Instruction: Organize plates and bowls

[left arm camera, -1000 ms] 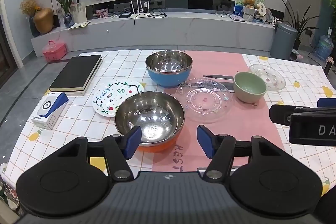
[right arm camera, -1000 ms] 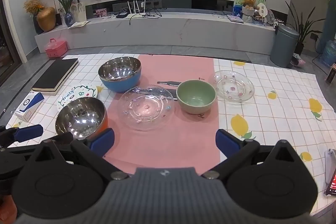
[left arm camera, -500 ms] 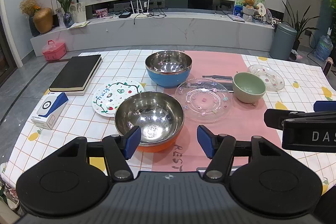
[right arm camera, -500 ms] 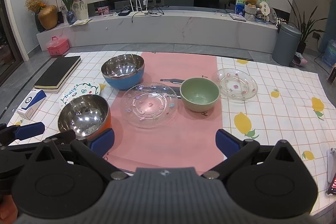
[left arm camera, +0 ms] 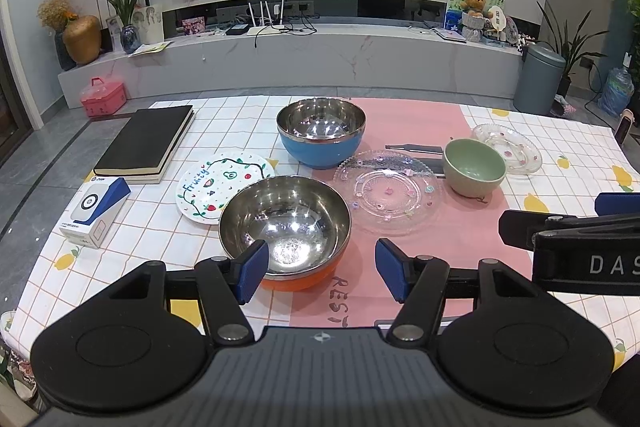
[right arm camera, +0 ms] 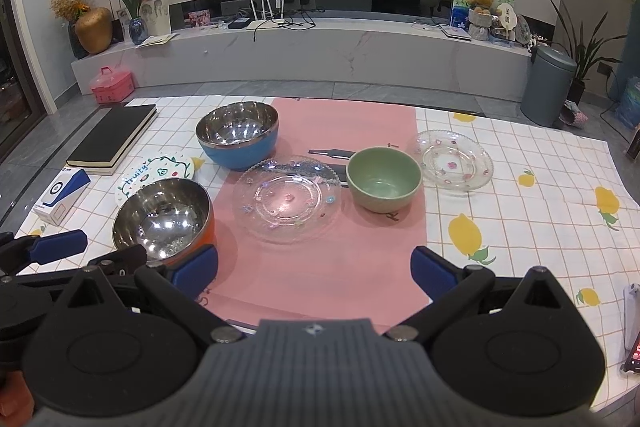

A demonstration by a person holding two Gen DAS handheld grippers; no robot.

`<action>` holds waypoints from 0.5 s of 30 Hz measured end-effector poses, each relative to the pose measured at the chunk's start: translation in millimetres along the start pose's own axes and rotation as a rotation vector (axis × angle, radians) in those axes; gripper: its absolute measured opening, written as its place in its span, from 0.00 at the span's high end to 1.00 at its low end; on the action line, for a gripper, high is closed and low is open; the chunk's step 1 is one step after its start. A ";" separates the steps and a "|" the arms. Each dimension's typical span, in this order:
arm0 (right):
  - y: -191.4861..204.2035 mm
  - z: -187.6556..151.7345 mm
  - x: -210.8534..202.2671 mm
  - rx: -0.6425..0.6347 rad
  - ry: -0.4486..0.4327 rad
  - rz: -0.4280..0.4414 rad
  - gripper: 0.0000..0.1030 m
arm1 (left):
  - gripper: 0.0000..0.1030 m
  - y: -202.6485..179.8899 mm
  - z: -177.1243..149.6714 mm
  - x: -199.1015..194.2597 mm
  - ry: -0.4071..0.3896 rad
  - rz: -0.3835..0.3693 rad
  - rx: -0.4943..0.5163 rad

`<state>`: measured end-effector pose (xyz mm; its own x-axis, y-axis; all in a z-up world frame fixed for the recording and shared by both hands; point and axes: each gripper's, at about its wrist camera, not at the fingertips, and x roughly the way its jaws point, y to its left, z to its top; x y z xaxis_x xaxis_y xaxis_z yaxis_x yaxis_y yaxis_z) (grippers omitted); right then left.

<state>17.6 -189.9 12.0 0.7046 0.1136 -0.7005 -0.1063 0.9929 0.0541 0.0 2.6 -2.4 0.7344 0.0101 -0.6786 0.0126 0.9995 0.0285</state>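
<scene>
Left wrist view: nothing stacked yet. Left gripper (left arm camera: 321, 270) wide, empty, hovering at orange-based steel bowl (left arm camera: 285, 227); clear glass plate (left arm camera: 387, 191), green ceramic bowl (left arm camera: 473, 167) separate beyond it. Right gripper (right arm camera: 314, 273) wide, empty.

My left camera sat low at the near table edge, facing the far wall along my left gripper (left arm camera: 321, 274), close behind the orange-based steel bowl (left arm camera: 285, 223). My right camera looked the same way from further right, over my right gripper (right arm camera: 315, 274). Both views shared that bowl (right arm camera: 162, 220), the large glass plate (left arm camera: 387, 191) (right arm camera: 287, 198) and the green bowl (left arm camera: 473, 167) (right arm camera: 383, 178).
</scene>
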 end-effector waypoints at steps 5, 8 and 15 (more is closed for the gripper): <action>0.4 0.3 -0.4 0.000 0.000 -0.002 0.03 | 0.30 0.4 0.6 -1.1 -0.002 -0.002 0.000; 0.8 0.0 -0.7 -0.002 -0.001 0.000 0.03 | 0.30 0.3 1.1 -1.7 -0.003 -0.002 0.001; 1.3 0.5 -1.4 -0.003 0.000 0.000 0.03 | 0.30 0.6 5.0 -6.3 -0.010 -0.002 0.003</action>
<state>16.8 -188.7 13.4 0.7048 0.1139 -0.7002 -0.1089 0.9927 0.0518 -1.2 3.0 5.5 0.7411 0.0081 -0.6713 0.0158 0.9994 0.0295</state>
